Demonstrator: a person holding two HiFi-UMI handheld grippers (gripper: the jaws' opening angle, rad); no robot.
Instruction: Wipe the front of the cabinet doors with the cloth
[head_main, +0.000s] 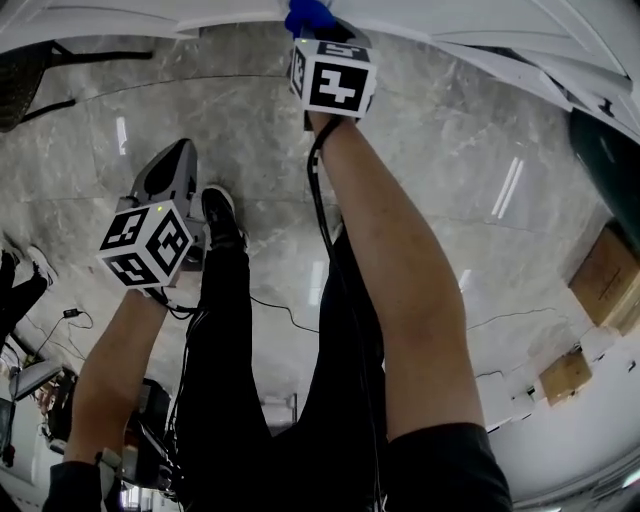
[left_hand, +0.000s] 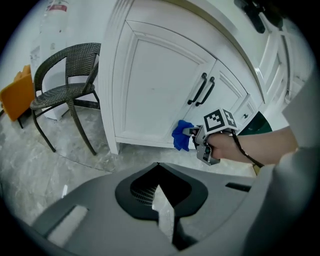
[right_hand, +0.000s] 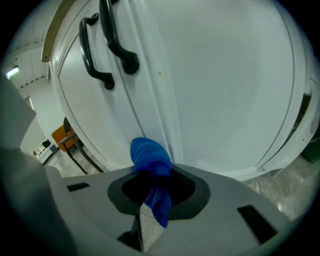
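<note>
My right gripper (right_hand: 152, 197) is shut on a bunched blue cloth (right_hand: 149, 156), and the cloth presses low on the white cabinet door (right_hand: 225, 85), by the seam between two doors. Two black handles (right_hand: 107, 50) sit higher up. The left gripper view shows the cloth (left_hand: 182, 135) and the right gripper (left_hand: 196, 133) at the bottom of the doors (left_hand: 155, 90). In the head view the cloth (head_main: 308, 15) peeks out beyond the right marker cube (head_main: 333, 78). My left gripper (left_hand: 161, 200) is shut and empty. It hangs back over the floor (head_main: 172, 165), clear of the cabinet.
A dark wicker chair (left_hand: 67, 90) stands left of the cabinet, with an orange seat (left_hand: 15, 92) behind it. Cardboard boxes (head_main: 605, 275) and a dark green object (head_main: 610, 160) lie to the right. Cables (head_main: 285, 310) trail on the marble floor by the person's shoe (head_main: 220, 215).
</note>
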